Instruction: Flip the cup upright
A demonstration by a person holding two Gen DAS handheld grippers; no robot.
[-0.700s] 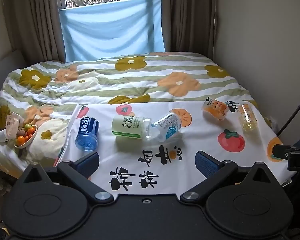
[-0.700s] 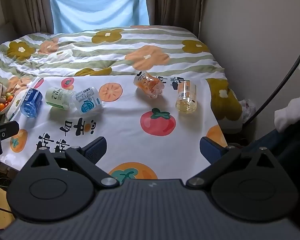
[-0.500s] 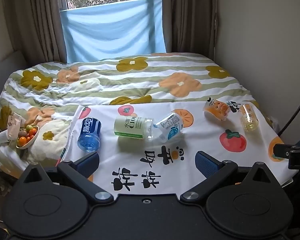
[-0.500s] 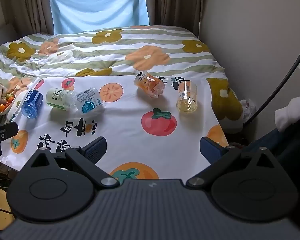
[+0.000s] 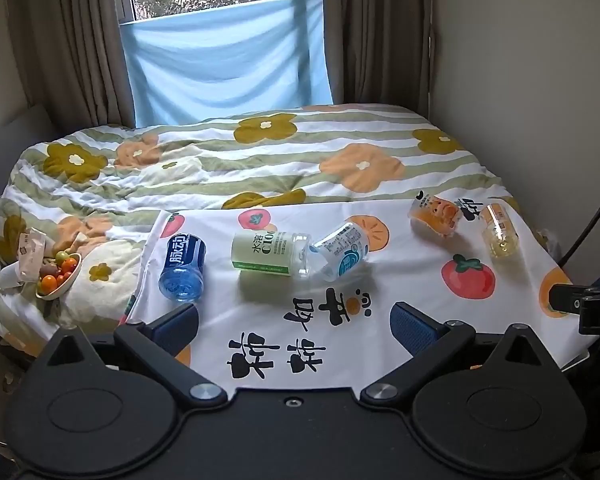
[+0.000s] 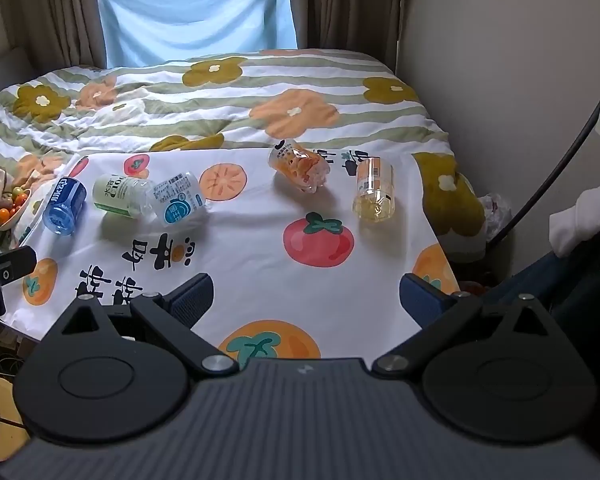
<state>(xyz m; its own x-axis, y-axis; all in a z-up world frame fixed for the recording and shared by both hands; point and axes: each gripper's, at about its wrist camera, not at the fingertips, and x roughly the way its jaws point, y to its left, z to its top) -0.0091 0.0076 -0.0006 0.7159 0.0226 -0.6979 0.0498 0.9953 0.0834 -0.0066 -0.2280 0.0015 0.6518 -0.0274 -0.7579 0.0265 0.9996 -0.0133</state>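
Five cups lie on their sides on the fruit-print cloth [image 5: 380, 320], none upright yet.

Left to right: blue cup [image 5: 181, 267], green cup [image 5: 265, 255] touching the clear cup [image 5: 340, 256] (nudging one could roll the other), orange cup [image 6: 300, 165], yellow cup [image 6: 374, 189] near the right edge, where it might roll off. Left gripper [image 5: 295, 322] and right gripper [image 6: 306, 295] hover near, fingers apart, empty. Which cup is meant is unclear; rims are hard to read.

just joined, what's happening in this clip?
Nothing is being handled yet. Five cut-off bottle cups lie on their sides on the fruit-print cloth: blue cup, green-label cup, clear blue-label cup, orange cartoon cup and yellow cup. The left tool and right tool both hover open at the near edge, holding nothing.
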